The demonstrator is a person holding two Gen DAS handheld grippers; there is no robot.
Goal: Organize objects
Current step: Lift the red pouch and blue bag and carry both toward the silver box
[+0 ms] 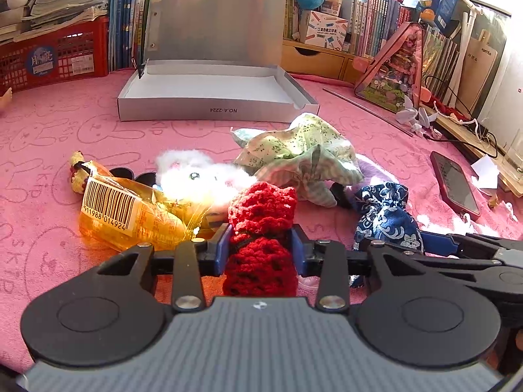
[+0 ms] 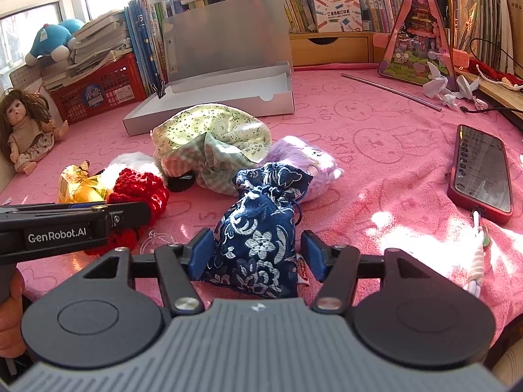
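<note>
My left gripper is shut on a red crocheted pouch, its blue pads pressing both sides; the pouch also shows in the right wrist view. My right gripper is open around a navy floral drawstring pouch, with a gap on the right side; this pouch also shows in the left wrist view. Ahead lie a green cloth bag, a white fluffy pouch, a yellow cellophane packet and a purple fluffy pouch. An open silver box stands behind them.
A red-cased phone lies on the pink cloth to the right. A doll sits at the far left. Red crates, books, a metal rod and a triangular toy house line the back.
</note>
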